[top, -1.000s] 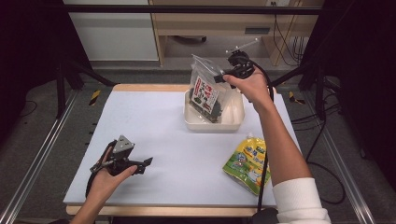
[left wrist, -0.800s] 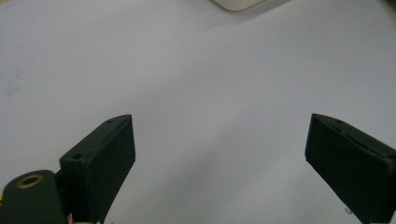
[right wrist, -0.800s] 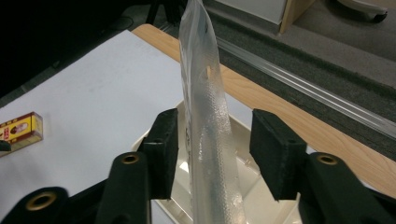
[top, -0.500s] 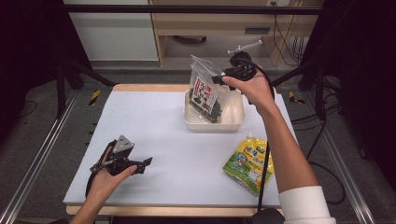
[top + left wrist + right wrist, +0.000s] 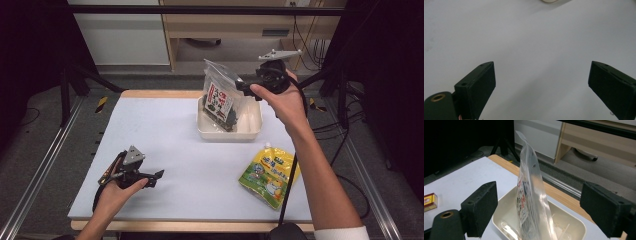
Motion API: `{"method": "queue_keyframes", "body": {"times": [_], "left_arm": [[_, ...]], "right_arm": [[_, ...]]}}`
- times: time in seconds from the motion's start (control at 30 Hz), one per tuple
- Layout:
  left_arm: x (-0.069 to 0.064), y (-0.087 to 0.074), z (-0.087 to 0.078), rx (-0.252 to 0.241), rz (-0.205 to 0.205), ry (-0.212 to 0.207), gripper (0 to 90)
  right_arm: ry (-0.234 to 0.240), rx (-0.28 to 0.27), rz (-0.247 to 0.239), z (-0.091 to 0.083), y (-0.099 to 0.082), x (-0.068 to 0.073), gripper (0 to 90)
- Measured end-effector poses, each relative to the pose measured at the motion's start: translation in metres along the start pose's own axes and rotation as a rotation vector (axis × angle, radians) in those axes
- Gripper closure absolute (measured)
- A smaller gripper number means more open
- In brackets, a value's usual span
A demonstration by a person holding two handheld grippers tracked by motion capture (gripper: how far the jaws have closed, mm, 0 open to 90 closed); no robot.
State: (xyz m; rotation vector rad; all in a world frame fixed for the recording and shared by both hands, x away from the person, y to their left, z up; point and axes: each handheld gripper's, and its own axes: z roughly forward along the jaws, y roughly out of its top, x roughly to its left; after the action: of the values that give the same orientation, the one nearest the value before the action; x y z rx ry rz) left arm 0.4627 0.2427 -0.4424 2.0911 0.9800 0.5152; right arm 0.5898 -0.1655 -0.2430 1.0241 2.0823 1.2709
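Currently, as the frames show it:
Right hand-held gripper (image 5: 243,88): raised over the far right of the bench (image 5: 165,145), jaws spread wide, having just been opening; the clear bag stands between them in the right gripper view, neither pad pressing on it.
Clear bag (image 5: 221,95): upright in the white tray (image 5: 250,131), leaning slightly, printed label facing the person's left; its dark contents are hard to make out, and its lower edge is hidden by the tray wall.
Clear bag, close up (image 5: 530,192): seen edge-on, top corner bent over, label print too blurred to read.
White tray, close up (image 5: 574,223): cut off at the bottom edge; some faint clear items lie inside, unidentifiable.
Left hand-held gripper (image 5: 159,175): low at the near left of the bench, jaws spread, nothing between them; only bare bench surface lies ahead in the left gripper view.
Yellow-green pouch (image 5: 269,175): flat on the bench near the right edge, partly crossed by the right gripper's cable.
Small red-and-yellow box (image 5: 429,201): cut off at the left border of the right gripper view.
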Motion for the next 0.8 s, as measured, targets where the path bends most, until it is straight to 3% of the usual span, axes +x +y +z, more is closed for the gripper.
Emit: {"method": "queue_keyframes", "body": {"times": [0.13, 0.4, 0.8], "left_arm": [[0.000, 0.000, 0.000, -0.001, 0.001, 0.002, 7.3], [0.000, 0.000, -0.001, 0.006, 0.007, 0.009, 7.2], [-0.005, -0.004, -0.001, 0.013, 0.026, 0.003, 6.2]], "right_arm": [[-0.018, -0.041, 0.010, -0.018, -0.011, 0.001, 14.6], [-0.077, -0.057, 0.005, -0.046, -0.041, 0.006, 15.5], [-0.120, -0.025, 0.017, -0.061, -0.085, 0.002, 19.2]]}}
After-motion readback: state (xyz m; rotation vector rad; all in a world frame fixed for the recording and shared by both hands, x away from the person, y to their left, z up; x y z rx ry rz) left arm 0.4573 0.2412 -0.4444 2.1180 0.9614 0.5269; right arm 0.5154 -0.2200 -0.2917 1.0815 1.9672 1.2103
